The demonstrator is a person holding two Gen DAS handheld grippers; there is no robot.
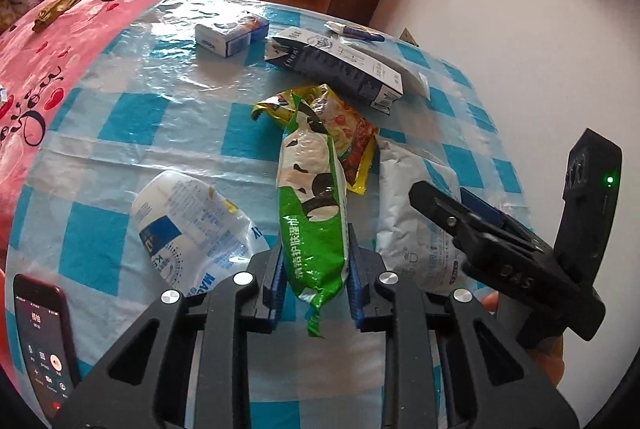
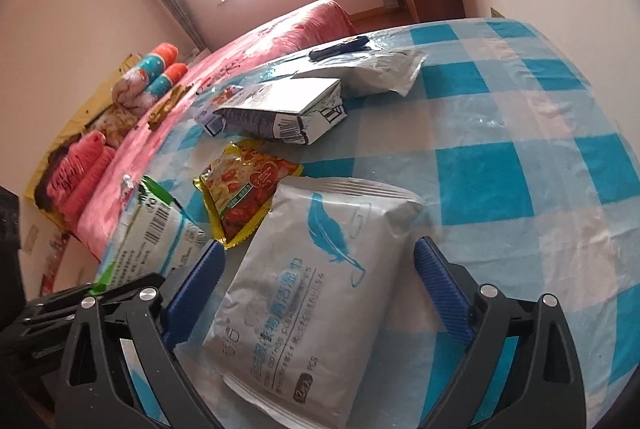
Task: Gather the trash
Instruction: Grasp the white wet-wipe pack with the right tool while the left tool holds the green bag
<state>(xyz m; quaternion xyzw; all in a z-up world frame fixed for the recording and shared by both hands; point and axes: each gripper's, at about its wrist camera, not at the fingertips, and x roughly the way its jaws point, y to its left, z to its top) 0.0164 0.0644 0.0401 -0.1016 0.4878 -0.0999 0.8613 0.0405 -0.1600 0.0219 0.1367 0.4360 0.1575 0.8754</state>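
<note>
**Left jaws clamped on green wipes pack, right jaws wide around a white one**

Blue-and-white checked plastic covers the surface, which butts against a pink bed on its left edge and stands close to a pale wall on its right. From the left wrist, the left gripper has its jaws closed on the lower part of a green wipes pack, both blue pads pressing its sides. A crumpled white wrapper lies just left of it, a yellow snack bag beyond it, then a dark carton and a small white box near the far edge. A phone sits at the near left edge. Bare checked cloth stretches across the left half.

From the right wrist, the right gripper holds its jaws spread wide to either side of a white wipes pack lying flat on the surface; neither pad touches it. Everything right of this pack is open cloth out to the rounded edge. The yellow snack bag and dark carton lie farther off, the green wipes pack to the left.
</note>
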